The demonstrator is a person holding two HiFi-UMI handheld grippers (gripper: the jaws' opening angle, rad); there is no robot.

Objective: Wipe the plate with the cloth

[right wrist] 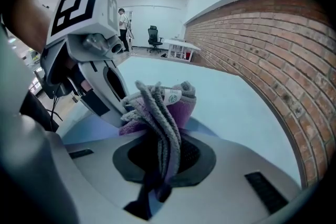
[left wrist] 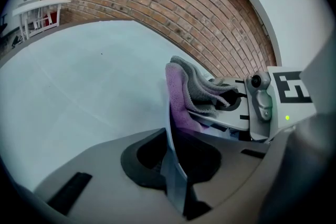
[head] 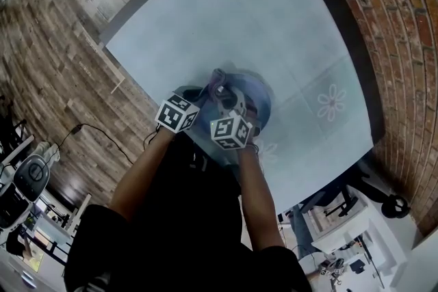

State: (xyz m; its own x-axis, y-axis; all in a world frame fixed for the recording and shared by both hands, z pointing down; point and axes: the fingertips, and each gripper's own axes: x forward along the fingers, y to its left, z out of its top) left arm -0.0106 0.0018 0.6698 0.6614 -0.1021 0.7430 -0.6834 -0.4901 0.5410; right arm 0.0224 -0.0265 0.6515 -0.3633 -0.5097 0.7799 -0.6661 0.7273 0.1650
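A pale blue plate (head: 264, 103) is held on edge above the light blue table (head: 260, 17). My left gripper (head: 198, 96) is shut on its rim; in the left gripper view the thin plate edge (left wrist: 169, 131) runs straight up between the jaws (left wrist: 171, 161). A grey and purple cloth (head: 222, 81) is bunched in my right gripper (head: 230, 103), which is shut on it. In the right gripper view the cloth (right wrist: 164, 107) rises from the jaws (right wrist: 160, 161) and presses against the plate face (right wrist: 97, 128). In the left gripper view the cloth (left wrist: 190, 93) lies against the plate's right side.
A brick wall (head: 404, 44) borders the table's far and right sides. A flower print (head: 332, 103) marks the tabletop to the right. Wooden floor (head: 48, 58) with cables lies left. Far off, a person (right wrist: 122, 21) stands by an office chair (right wrist: 153, 36).
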